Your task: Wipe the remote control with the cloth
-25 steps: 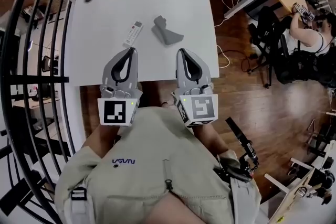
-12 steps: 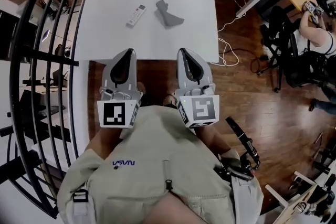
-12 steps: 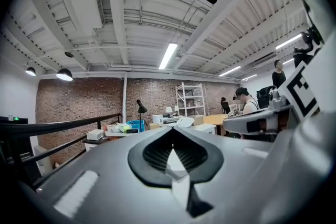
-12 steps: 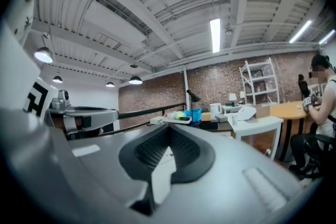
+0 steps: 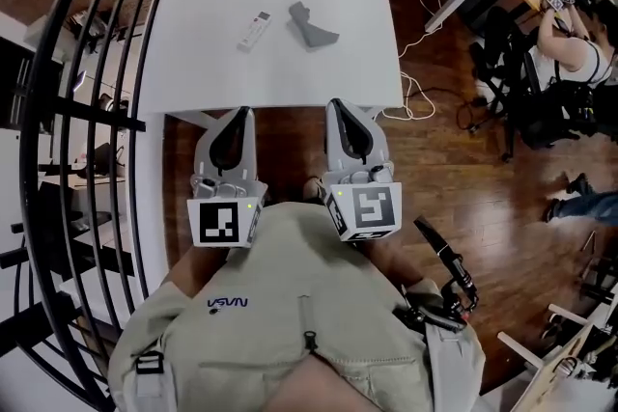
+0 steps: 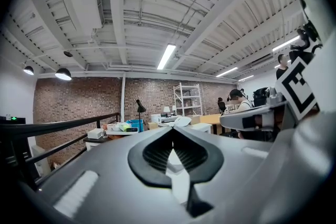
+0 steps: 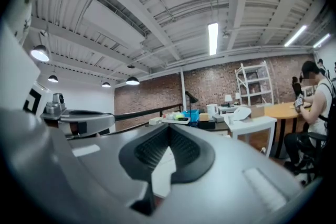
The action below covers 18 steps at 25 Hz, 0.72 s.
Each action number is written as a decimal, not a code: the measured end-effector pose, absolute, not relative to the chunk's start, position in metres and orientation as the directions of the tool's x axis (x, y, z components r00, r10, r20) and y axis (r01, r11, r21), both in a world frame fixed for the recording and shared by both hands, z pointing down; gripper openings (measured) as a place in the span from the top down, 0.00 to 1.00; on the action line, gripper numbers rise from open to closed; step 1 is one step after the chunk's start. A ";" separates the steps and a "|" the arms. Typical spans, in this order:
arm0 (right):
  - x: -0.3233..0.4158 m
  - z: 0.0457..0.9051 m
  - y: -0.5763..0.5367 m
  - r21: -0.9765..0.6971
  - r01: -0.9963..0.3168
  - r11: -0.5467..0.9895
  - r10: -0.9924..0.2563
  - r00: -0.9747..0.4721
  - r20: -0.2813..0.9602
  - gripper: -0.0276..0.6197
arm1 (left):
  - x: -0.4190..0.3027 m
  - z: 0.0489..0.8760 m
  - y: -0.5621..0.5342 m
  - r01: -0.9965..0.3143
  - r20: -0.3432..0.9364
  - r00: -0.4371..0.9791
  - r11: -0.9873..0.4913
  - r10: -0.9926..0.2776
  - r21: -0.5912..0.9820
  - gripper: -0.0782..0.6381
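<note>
left gripper [image 5: 238, 116] and right gripper [image 5: 340, 107] both have their jaws pressed together, pinching nothing (tips at the near edge of the white table [image 5: 203, 72]). the remote control [image 5: 254, 31] lies on the table's far half, with the grey cloth [image 5: 311, 26] near it and not touching. the remote's buttons are too small to make out.

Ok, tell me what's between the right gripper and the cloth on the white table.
Nothing visible. The right gripper, jaws shut and empty, sits at the near edge of the table; only bare tabletop lies between it and the grey cloth. The remote control lies left of the cloth, off that line.
</note>
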State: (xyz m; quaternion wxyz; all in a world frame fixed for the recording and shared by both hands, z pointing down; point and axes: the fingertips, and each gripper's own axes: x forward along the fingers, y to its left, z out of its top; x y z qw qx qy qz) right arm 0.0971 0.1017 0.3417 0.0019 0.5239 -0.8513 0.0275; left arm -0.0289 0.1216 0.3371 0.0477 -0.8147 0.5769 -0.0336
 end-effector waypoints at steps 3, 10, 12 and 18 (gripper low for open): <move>0.088 0.343 0.113 -0.046 -0.902 0.429 -0.901 -0.431 0.046 0.95 | -0.037 0.327 0.127 -0.946 -0.012 0.323 -0.323 -0.946 -0.029 0.88; 0.076 0.341 0.126 -0.010 -0.918 0.396 -0.917 -0.396 0.050 0.95 | -0.057 0.331 0.137 -0.942 -0.017 0.332 -0.331 -0.943 -0.046 0.88; 0.075 0.342 0.126 0.001 -0.923 0.385 -0.922 -0.385 0.048 0.95 | -0.059 0.333 0.138 -0.941 -0.016 0.337 -0.336 -0.941 -0.048 0.88; 0.071 0.356 0.129 0.004 -0.926 0.377 -0.924 -0.375 0.076 0.95 | -0.069 0.348 0.136 -0.946 0.013 0.321 -0.321 -0.947 -0.049 0.88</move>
